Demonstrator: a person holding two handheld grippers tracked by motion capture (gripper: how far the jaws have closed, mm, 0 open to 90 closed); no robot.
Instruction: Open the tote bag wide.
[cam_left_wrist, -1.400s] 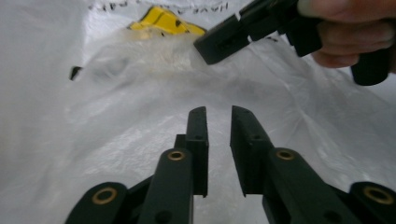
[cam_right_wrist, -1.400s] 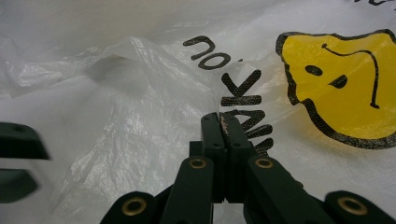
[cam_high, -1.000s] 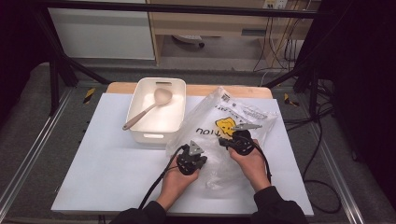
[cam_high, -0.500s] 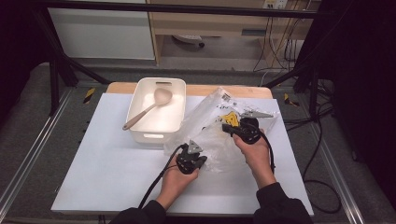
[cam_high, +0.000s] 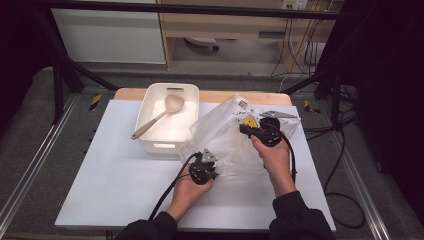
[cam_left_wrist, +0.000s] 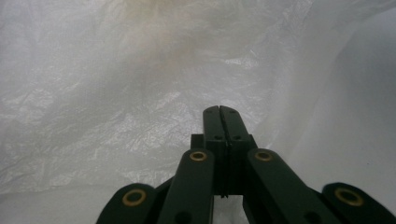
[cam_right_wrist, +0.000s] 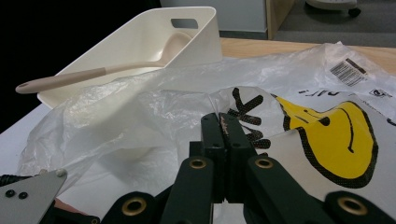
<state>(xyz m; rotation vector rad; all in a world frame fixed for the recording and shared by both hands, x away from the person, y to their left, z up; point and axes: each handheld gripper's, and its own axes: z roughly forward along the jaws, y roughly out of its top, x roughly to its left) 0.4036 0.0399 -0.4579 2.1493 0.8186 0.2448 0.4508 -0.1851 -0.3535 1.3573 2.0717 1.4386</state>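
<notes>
At the bench's right half, a clear plastic bag (cam_high: 235, 137) is stretched between two grippers. The left gripper (cam_high: 204, 167), jaws clamped on the bag's near edge, anchors it; the right gripper (cam_high: 260, 131), jaws pinched on its printed upper layer, holds that side higher, beside the white bin (cam_high: 167, 145) holding a spoon (cam_high: 160, 116).

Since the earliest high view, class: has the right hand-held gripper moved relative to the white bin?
Yes. The right hand-held gripper, shut on the plastic bag, has moved up the picture, drawing level with the near end of the white bin.
</notes>
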